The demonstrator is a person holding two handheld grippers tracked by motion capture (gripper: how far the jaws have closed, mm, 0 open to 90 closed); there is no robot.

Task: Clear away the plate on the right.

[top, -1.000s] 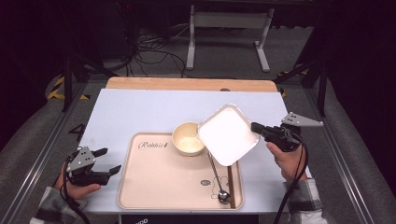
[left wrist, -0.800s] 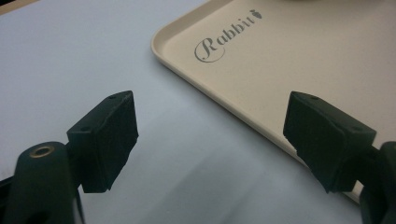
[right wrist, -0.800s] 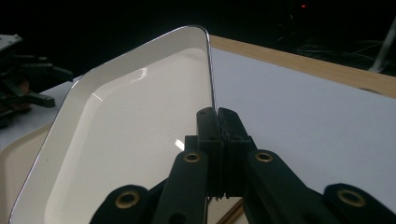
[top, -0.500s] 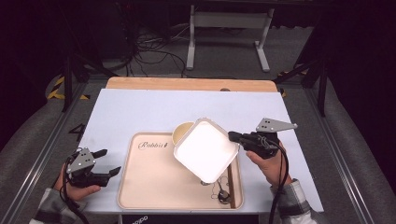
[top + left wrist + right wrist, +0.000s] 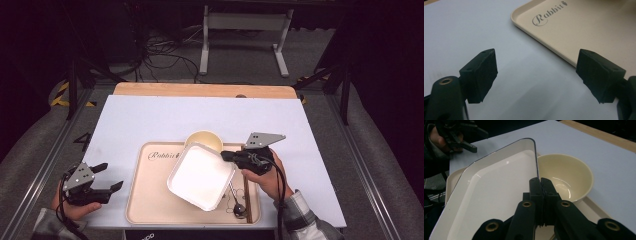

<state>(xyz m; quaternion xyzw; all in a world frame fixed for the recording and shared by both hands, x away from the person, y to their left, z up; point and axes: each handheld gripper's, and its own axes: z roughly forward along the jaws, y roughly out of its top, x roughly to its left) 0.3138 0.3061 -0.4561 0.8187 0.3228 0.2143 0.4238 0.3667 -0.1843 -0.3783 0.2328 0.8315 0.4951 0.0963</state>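
Right now my right gripper (image 5: 226, 156) is clenched on the rim of a white square plate (image 5: 201, 176), the jaws pressed together on the plate's edge, which shows plainly in the right gripper view, where the plate (image 5: 491, 192) runs off toward ten o'clock from the gripper (image 5: 541, 180). From the high view the plate sits tilted over the middle of the beige tray (image 5: 150, 200), its corner at two o'clock caught in my jaws. A cream bowl (image 5: 205, 139) stands at the tray's twelve o'clock edge, just behind the plate and partly covered by it; in the right gripper view the bowl (image 5: 569, 176) lies at two o'clock from my jaws, empty, close against the plate's rim. Near the tray's five o'clock corner lie a dark spoon-like utensil (image 5: 238, 206) and a brown stick along the right rim (image 5: 248, 200), too small for me to tell more. My left gripper (image 5: 107, 176) rests at eight o'clock on the white tabletop (image 5: 150, 115), just left of the tray, with its jaws spread wide and holding nothing. In the left gripper view the gripper (image 5: 536, 72) looks across bare table toward the tray's corner (image 5: 579, 32), where the word "Rabbit" (image 5: 547, 12) is printed at one o'clock.
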